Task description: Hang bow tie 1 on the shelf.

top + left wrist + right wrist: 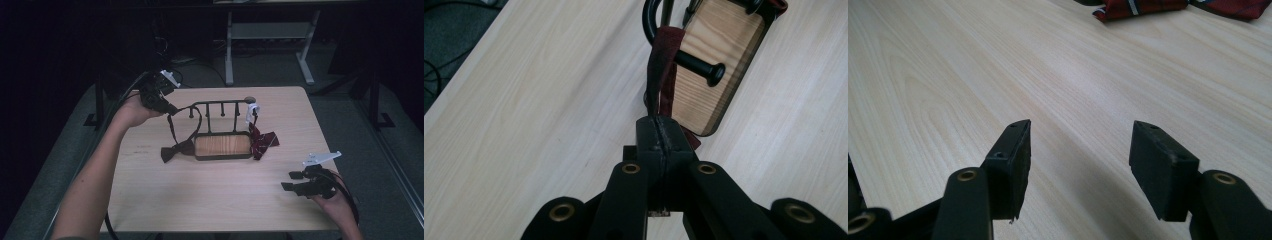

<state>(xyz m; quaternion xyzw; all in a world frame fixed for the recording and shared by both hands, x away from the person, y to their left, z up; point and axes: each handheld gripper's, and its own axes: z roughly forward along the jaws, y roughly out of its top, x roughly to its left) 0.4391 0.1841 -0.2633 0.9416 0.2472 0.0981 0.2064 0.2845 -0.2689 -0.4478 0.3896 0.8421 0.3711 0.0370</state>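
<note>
Bow tie (175,150), dark, light and limp, lies on the table (215,200) left of the rack (220,127), its thin strap (661,70) the handle, looped over a peg and pinched in the closed left tool (659,131), right tool (1078,160) gaping, idle

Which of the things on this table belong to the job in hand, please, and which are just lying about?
In the job: left claw, shut on the dark bow tie's strap; black rack.

Lying about: plaid bow tie; white clip; open right claw.

Left tool (170,107) raised, jaws clamped together; right tool (292,181) low, jaws apart.
</note>
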